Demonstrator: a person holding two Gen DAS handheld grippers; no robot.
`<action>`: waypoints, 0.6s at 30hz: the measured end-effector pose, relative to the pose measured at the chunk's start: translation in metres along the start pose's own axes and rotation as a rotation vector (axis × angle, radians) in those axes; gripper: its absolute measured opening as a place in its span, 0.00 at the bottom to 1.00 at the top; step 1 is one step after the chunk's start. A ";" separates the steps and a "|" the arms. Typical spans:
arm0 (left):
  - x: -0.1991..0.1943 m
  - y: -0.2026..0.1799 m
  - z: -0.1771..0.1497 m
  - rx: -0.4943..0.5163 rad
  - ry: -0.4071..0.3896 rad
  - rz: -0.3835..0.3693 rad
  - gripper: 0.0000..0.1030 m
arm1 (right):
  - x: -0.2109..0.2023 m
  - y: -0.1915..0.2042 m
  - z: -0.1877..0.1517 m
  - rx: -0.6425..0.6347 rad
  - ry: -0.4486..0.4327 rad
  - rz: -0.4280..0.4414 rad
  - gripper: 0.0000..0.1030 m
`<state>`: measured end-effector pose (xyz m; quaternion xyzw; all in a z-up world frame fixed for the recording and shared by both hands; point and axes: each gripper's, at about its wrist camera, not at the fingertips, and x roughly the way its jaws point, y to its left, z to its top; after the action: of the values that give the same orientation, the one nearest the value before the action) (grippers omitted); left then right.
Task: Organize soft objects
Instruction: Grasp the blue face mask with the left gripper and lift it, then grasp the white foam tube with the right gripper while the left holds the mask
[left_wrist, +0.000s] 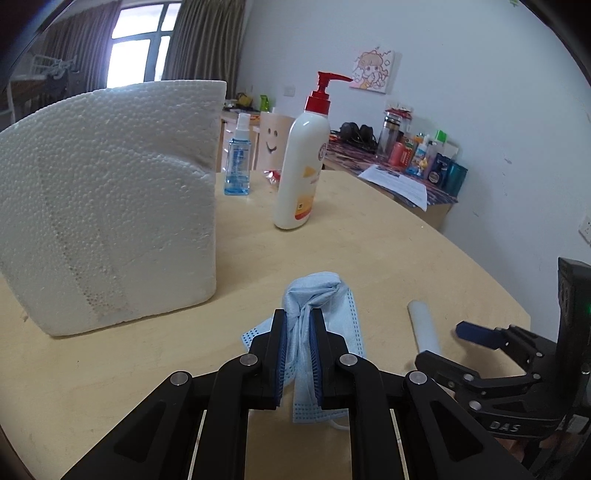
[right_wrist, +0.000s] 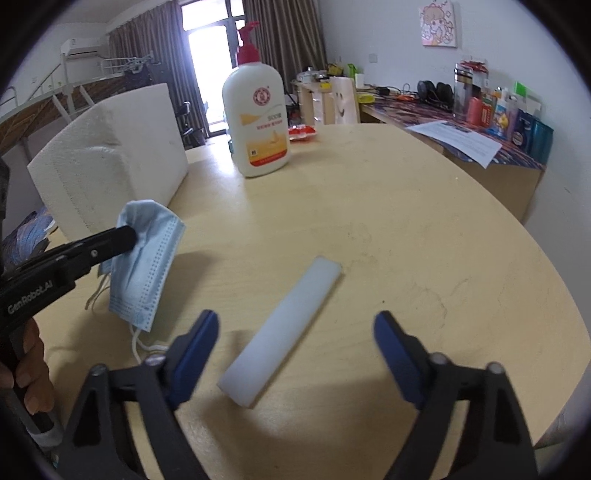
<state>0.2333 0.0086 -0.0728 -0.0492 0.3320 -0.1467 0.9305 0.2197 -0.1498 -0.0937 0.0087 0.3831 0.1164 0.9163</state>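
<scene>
My left gripper (left_wrist: 298, 317) is shut on a light blue face mask (left_wrist: 317, 291) and holds it bunched just above the wooden table (left_wrist: 369, 236). The mask (right_wrist: 147, 258) hangs from the left gripper's black finger (right_wrist: 110, 236) in the right wrist view. A white foam strip (right_wrist: 284, 336) lies flat on the table. My right gripper (right_wrist: 295, 325) is open, its fingers on either side of the strip's near half, above it. In the left wrist view the strip (left_wrist: 424, 325) and the right gripper (left_wrist: 476, 332) show at the right.
A large white styrofoam box (left_wrist: 110, 206) stands at the left. A white lotion pump bottle (left_wrist: 299, 162) with a red pump and a small blue spray bottle (left_wrist: 238, 162) stand behind. A cluttered side desk (right_wrist: 480, 140) runs along the right wall.
</scene>
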 end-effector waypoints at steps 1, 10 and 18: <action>0.000 -0.001 -0.001 0.004 0.000 -0.005 0.12 | 0.001 0.001 0.000 0.002 0.004 -0.007 0.73; -0.006 -0.003 -0.002 -0.015 -0.022 -0.029 0.12 | 0.003 0.015 -0.004 -0.017 0.017 -0.059 0.54; -0.008 0.000 -0.002 -0.059 -0.036 -0.009 0.12 | 0.004 0.023 -0.005 0.011 0.034 -0.147 0.43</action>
<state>0.2263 0.0113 -0.0692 -0.0810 0.3190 -0.1401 0.9338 0.2143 -0.1274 -0.0973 -0.0162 0.3990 0.0469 0.9156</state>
